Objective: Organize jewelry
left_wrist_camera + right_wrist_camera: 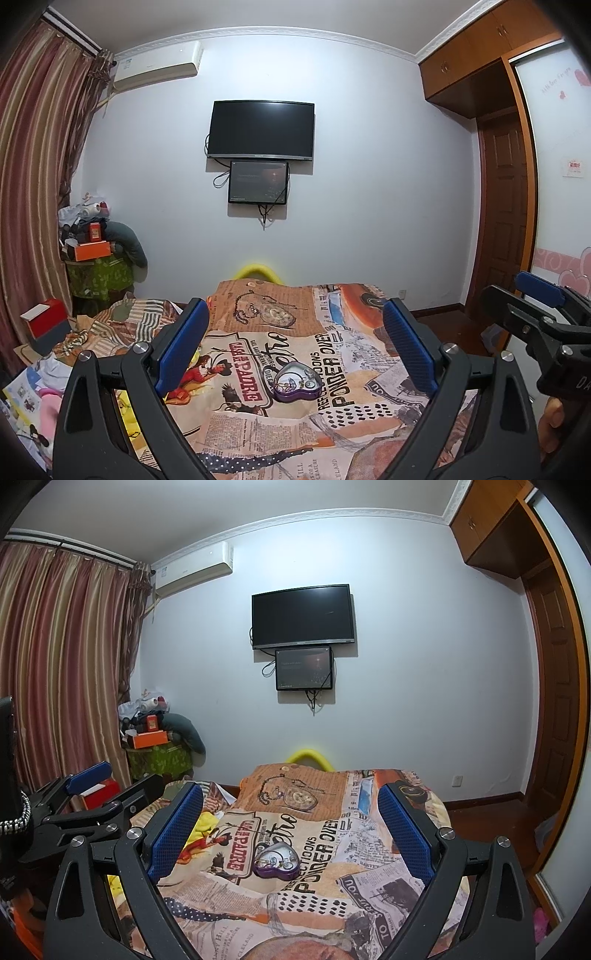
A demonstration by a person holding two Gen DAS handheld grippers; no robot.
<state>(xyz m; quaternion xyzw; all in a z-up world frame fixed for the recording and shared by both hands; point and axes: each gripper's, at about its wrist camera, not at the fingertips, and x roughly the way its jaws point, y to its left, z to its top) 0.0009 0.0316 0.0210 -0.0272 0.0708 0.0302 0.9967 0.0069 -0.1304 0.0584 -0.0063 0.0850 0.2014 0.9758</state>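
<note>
A purple heart-shaped box point(295, 382) lies open on the newsprint-patterned cloth point(258, 424), with several small pieces of jewelry inside it. It also shows in the right wrist view point(276, 860). My left gripper point(293, 345) is open and empty, held above and short of the box. My right gripper point(291, 823) is open and empty too, at about the same height. Each gripper shows at the edge of the other's view, the right one point(535, 295) and the left one point(88, 775).
The cloth covers a raised surface that ends at a yellow rim point(256, 271) in front of the wall. Clutter and boxes point(48, 321) lie at the left by the curtain. A wardrobe and door point(506, 206) stand at the right.
</note>
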